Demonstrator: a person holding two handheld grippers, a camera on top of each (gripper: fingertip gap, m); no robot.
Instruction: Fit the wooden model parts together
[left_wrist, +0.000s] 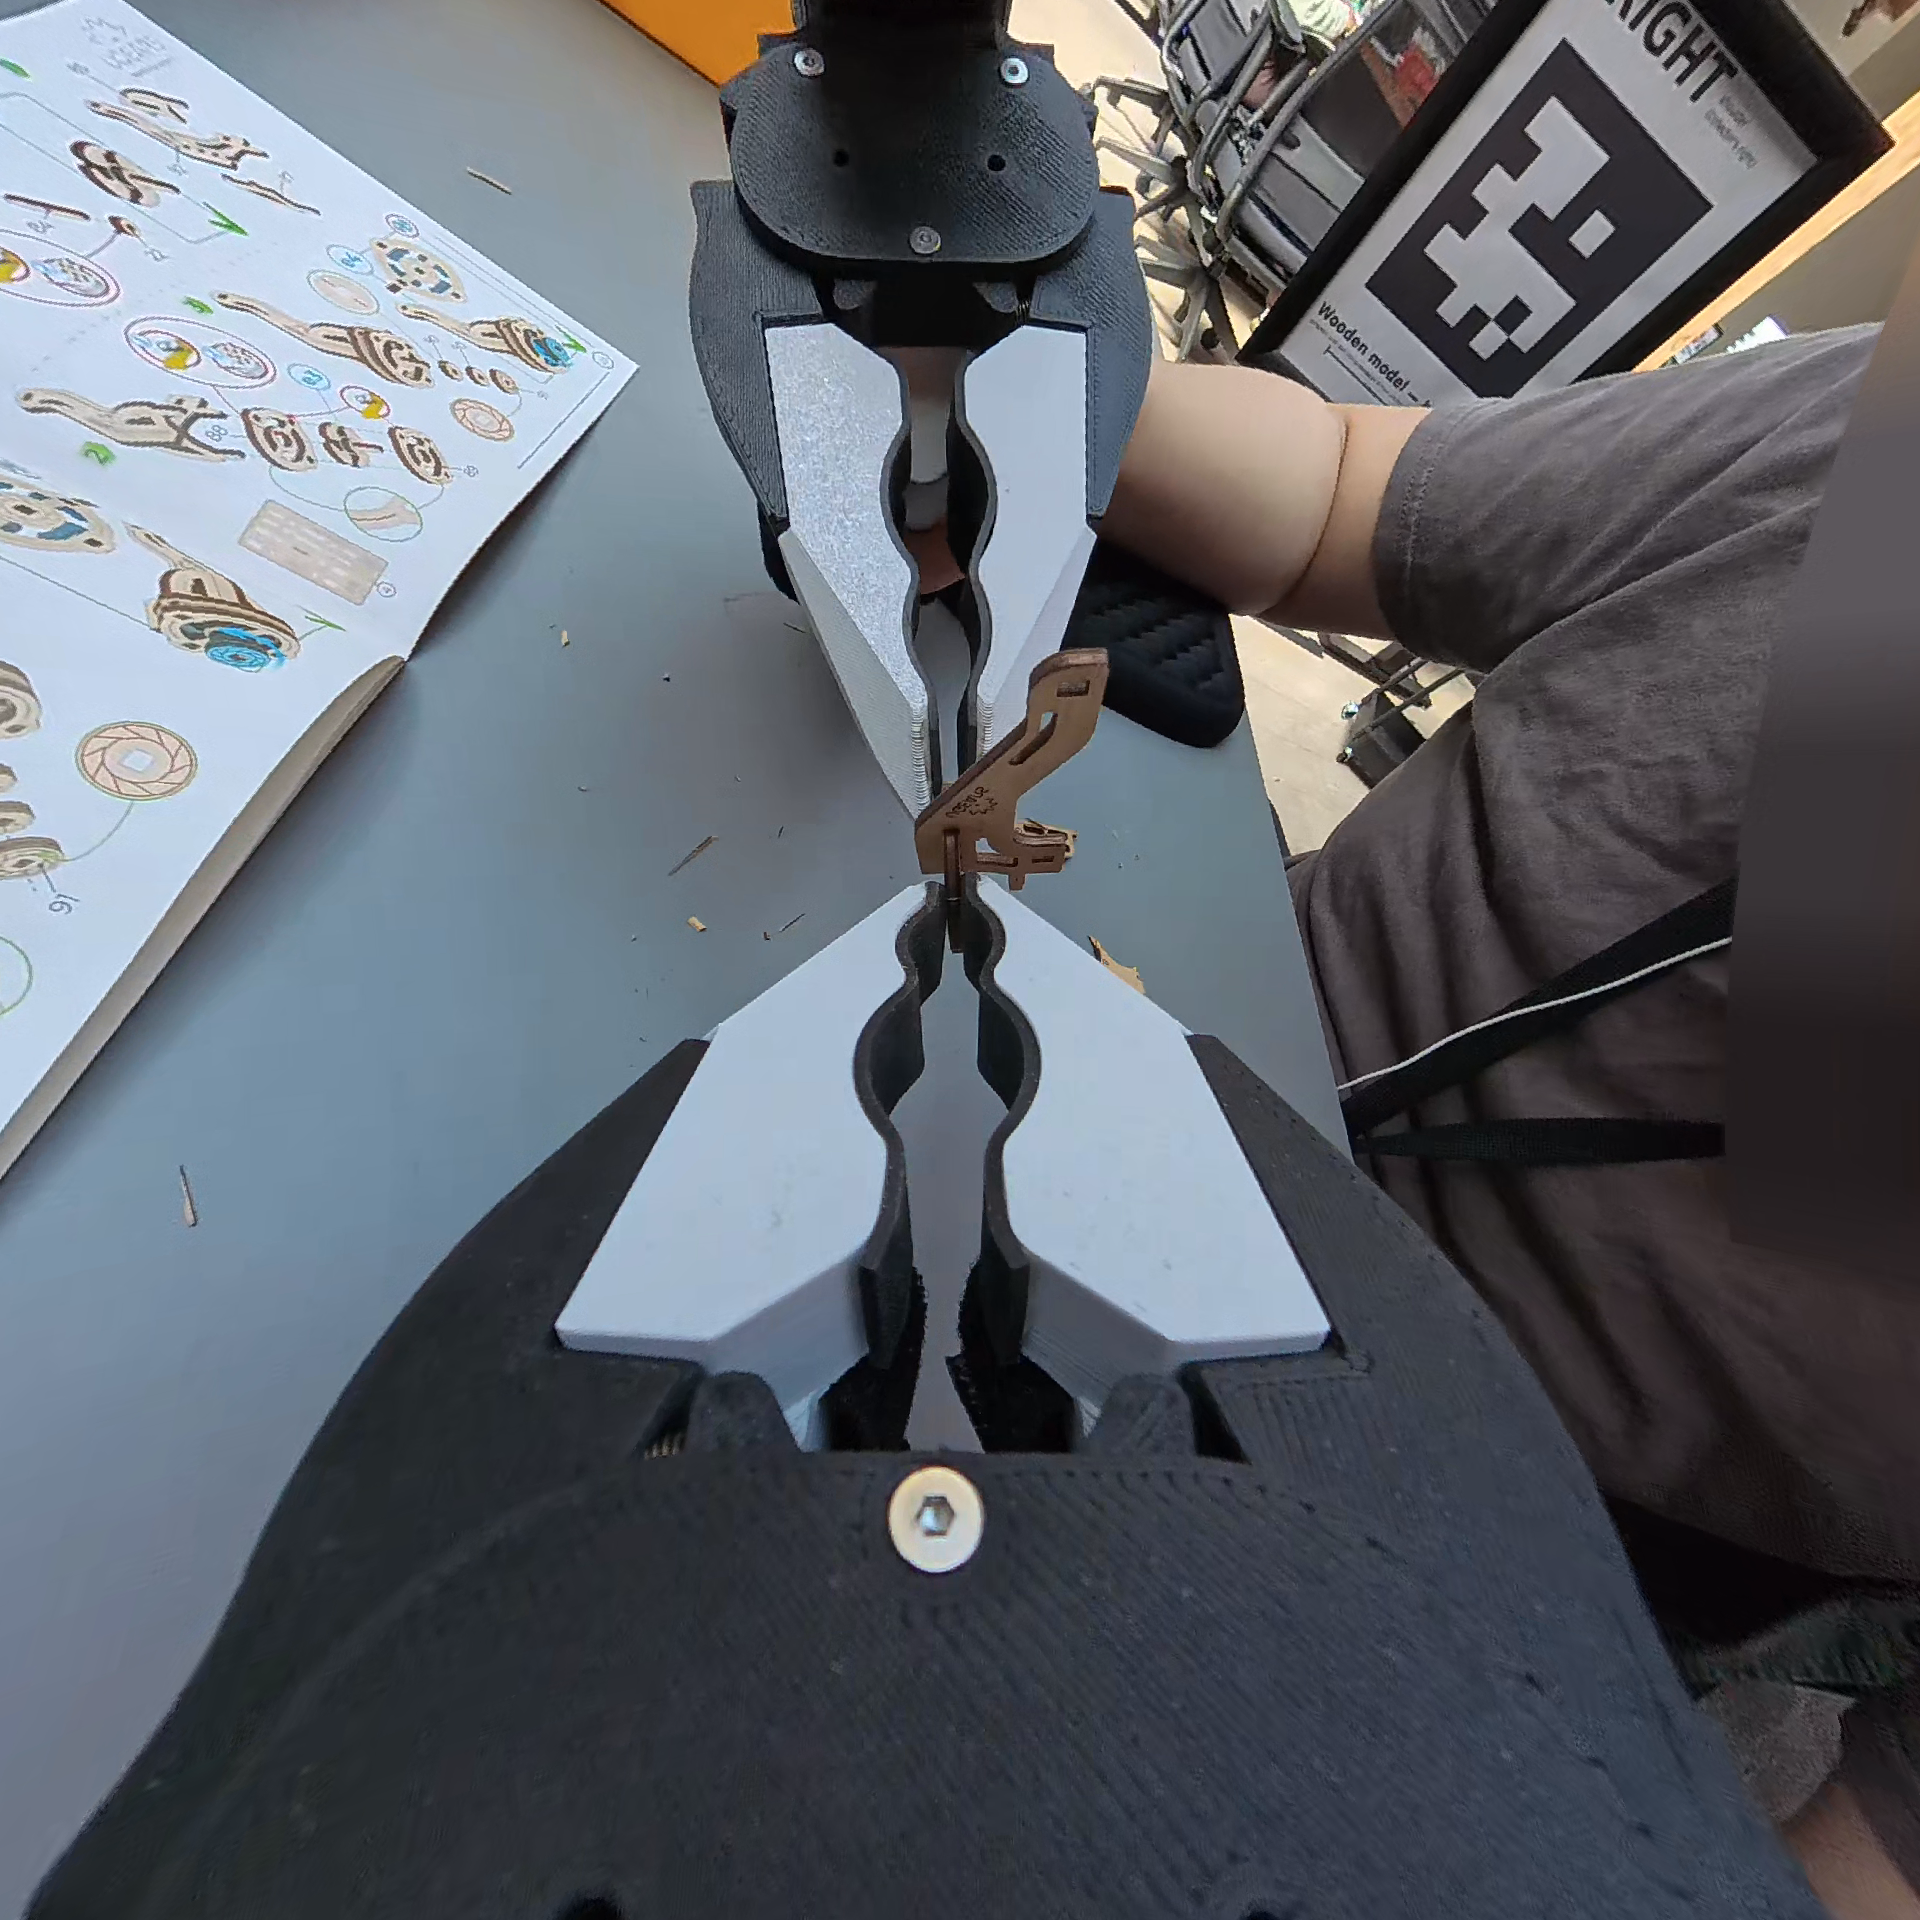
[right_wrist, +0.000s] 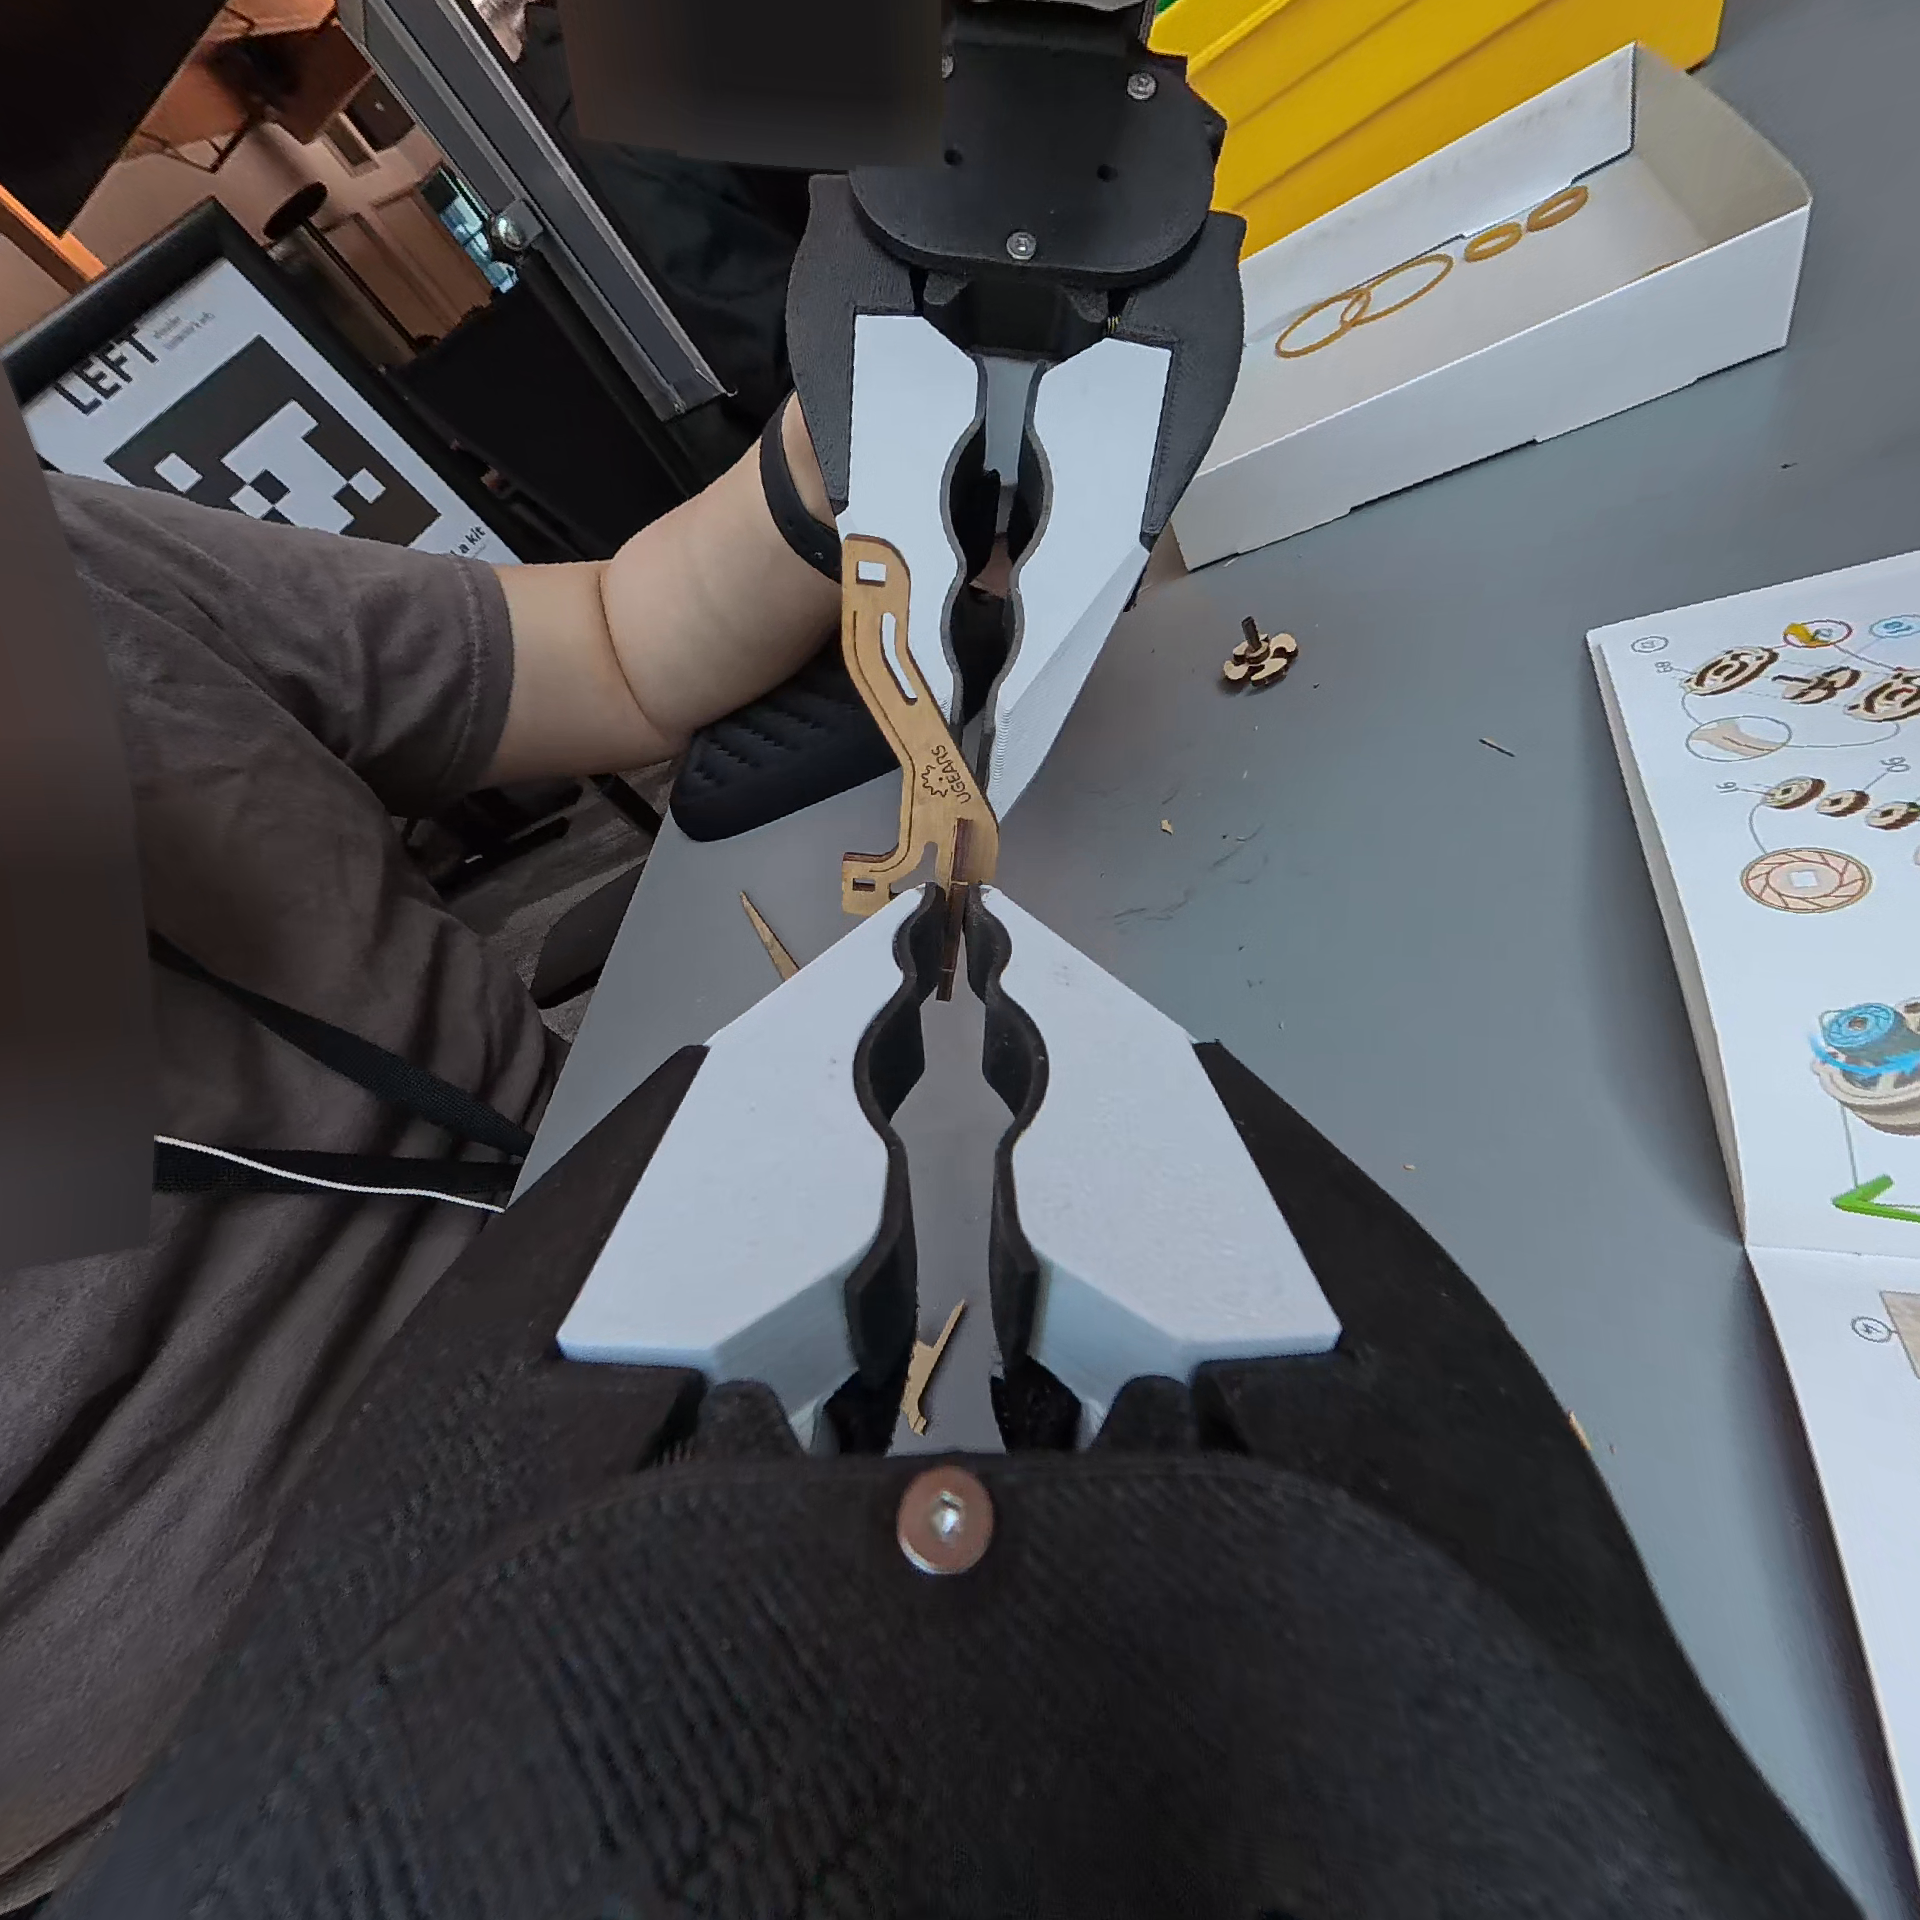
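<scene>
A curved wooden part with slots hangs in the air between my two grippers, which face each other tip to tip; it also shows in the right wrist view. A thin wooden piece, seen edge-on, sits in a slot at its lower end. My left gripper is shut on this thin piece. In the right wrist view my right gripper is shut on the same thin piece. Each gripper's tips reach the joint from the far side in the other's view: the right gripper, the left gripper.
An open instruction booklet lies on the grey table. A white box with wooden rings, a yellow bin and a small wooden gear piece lie beyond. Wood slivers are scattered. The person's forearm is by the table edge. Left and right tips are no more than a few centimetres apart.
</scene>
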